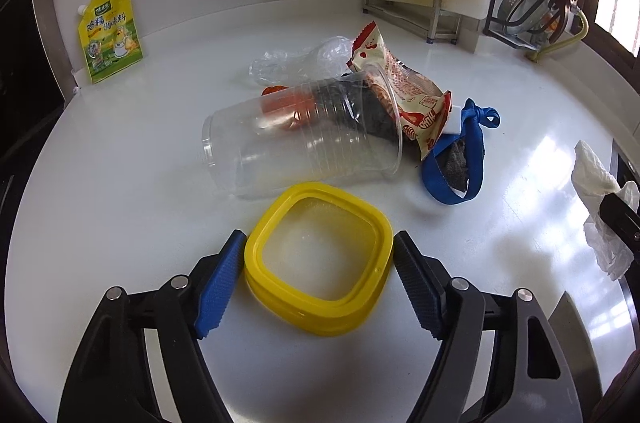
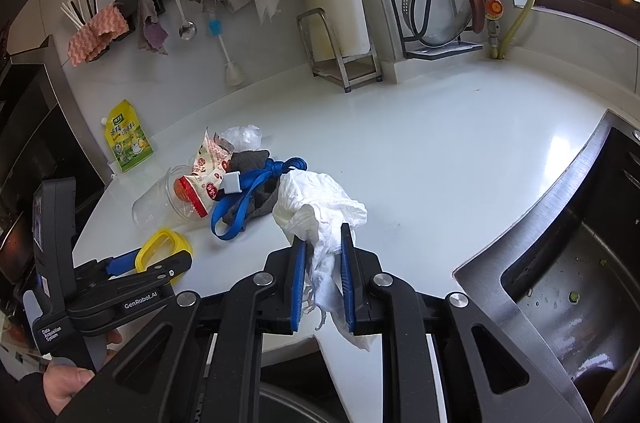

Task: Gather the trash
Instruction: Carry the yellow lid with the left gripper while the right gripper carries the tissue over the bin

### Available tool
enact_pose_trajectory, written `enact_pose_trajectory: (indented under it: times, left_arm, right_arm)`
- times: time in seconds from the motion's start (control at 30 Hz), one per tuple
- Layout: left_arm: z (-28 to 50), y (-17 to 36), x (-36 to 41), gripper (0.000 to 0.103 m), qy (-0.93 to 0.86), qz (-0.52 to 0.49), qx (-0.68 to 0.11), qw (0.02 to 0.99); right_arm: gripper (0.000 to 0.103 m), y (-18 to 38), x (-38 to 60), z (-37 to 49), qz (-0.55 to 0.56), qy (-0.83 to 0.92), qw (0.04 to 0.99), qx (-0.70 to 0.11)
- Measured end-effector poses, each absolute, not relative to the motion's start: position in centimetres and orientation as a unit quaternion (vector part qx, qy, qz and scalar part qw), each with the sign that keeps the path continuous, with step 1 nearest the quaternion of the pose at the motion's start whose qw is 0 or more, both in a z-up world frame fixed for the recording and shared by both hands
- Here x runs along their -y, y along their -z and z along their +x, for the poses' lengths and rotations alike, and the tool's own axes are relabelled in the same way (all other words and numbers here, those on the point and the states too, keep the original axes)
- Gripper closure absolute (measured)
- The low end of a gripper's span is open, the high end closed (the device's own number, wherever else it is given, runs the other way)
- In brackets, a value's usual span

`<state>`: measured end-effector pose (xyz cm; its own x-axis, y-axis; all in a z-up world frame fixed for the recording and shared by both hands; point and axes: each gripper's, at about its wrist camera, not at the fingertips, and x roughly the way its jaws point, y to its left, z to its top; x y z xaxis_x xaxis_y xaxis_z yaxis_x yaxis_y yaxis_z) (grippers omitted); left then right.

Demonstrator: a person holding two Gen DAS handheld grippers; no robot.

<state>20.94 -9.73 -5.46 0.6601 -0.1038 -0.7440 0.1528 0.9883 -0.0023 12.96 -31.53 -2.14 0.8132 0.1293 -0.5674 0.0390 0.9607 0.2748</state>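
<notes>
White kitchen counter point(image 1: 120, 163) | yellow lid point(image 1: 318, 257) lies flat between the spread fingers of left gripper point(image 1: 320, 279), unclamped | close squarely on opposite rims, lift level | right gripper point(image 2: 323, 265) pinches crumpled tissue point(image 2: 320, 199) | clear cup point(image 1: 296, 135), snack wrapper point(image 1: 400, 87) remain behind.

Trash pile point(image 2: 240, 179) blocks counter's point(image 2: 440, 151) left; right side open to sink point(image 2: 580, 263).

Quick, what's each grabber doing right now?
Left gripper: open, fingers either side of the yellow square plastic lid.
Right gripper: shut on the crumpled white tissue.
</notes>
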Motion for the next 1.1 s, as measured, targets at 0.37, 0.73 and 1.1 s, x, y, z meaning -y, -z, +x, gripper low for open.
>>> enact_pose_trajectory:
  times: [0.37, 0.73, 1.1]
  left_arm:
    - [16.0, 2.9, 8.0, 0.030, 0.073, 0.059, -0.366, 0.926]
    - [9.7, 2.3, 7.6, 0.030, 0.103, 0.074, -0.350, 0.928]
    - [4.8, 3.4, 7.2, 0.030, 0.128, 0.077, -0.359, 0.921]
  right_arm:
    - [0.088, 2.1, 29.2, 10.3, 0.123, -0.031, 0.941, -0.313]
    - [0.088, 2.9, 26.4, 4.7, 0.125, -0.035, 0.935, -0.329]
    - [0.088, 4.1, 25.2, -1.1, 0.119, -0.023, 0.929, -0.350]
